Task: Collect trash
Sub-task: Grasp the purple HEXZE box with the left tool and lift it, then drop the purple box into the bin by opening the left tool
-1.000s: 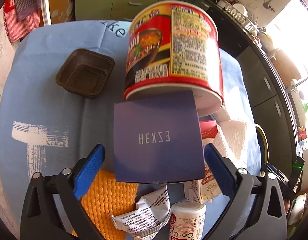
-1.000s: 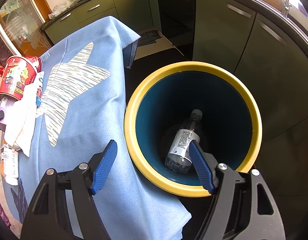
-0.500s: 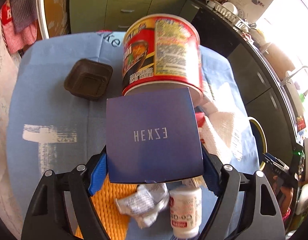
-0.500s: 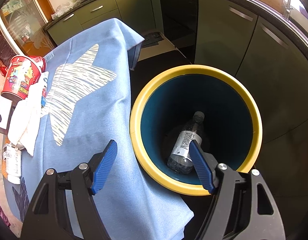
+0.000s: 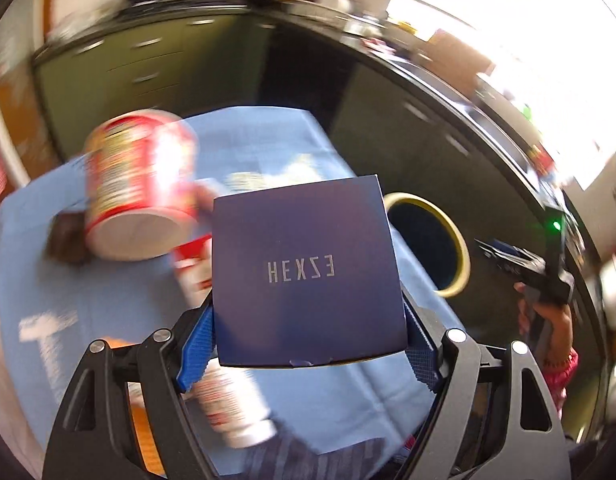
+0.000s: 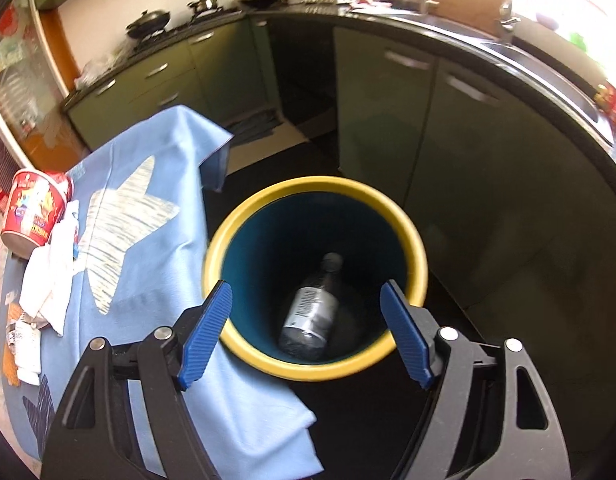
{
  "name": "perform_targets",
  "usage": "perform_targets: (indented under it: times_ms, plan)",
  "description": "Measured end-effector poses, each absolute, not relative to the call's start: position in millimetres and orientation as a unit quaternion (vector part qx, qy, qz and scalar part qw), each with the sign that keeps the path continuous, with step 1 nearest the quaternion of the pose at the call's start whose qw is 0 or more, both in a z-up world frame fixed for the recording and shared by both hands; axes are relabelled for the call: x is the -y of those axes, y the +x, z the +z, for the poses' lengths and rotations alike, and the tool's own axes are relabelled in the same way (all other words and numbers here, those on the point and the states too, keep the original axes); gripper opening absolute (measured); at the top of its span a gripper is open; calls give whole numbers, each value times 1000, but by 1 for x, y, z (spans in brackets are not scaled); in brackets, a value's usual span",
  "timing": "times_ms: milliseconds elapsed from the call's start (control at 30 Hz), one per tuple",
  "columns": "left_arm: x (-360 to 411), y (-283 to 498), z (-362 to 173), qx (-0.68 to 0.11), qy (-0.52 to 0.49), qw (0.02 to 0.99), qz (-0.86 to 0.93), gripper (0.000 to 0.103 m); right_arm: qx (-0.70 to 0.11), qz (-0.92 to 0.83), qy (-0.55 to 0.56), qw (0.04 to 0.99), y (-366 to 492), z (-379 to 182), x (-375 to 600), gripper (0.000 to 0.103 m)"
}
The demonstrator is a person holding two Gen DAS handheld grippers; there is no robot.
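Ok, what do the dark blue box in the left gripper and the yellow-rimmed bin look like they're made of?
The dark blue box, clamped by the left gripper, looks like matte paperboard: flat faces, crisp folded edges, a tuck flap along the bottom, printed lettering. The bin looks like smooth moulded plastic, probably: an even yellow rim, a seamless teal inner wall with a faint sheen. I can't rule out coated metal.

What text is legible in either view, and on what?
"HEXZE", last letter mirrored: on the dark blue box held in the left gripper.
Red noodle cup: print blurred, unreadable.
Bottle in the yellow-rimmed bin: label too small to read.
Packets on the blue cloth: print too small.
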State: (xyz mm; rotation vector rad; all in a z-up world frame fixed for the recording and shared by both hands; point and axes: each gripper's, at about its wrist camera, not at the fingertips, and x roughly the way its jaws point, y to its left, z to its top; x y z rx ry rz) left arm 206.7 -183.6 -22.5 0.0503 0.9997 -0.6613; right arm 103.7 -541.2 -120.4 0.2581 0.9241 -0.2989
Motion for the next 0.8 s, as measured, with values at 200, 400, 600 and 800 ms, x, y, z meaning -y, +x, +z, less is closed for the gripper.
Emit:
perform_targets:
  times_ms: [200, 400, 600, 800]
  plan:
    - [279, 203, -22, -481, 79, 793, -366, 79, -427, -153, 145, 879, 80, -122, 567, 73]
    - [374, 210, -42, -508, 129, 751, -400, 79, -415, -169, 164, 879, 55, -123, 592, 73]
    - [451, 225, -84, -531, 163, 726, -406, 79, -414, -186, 177, 873, 36, -126, 610, 73]
    - [504, 239, -118, -550, 179, 713, -397, 87, -419, -191, 184, 869, 31, -130, 614, 73]
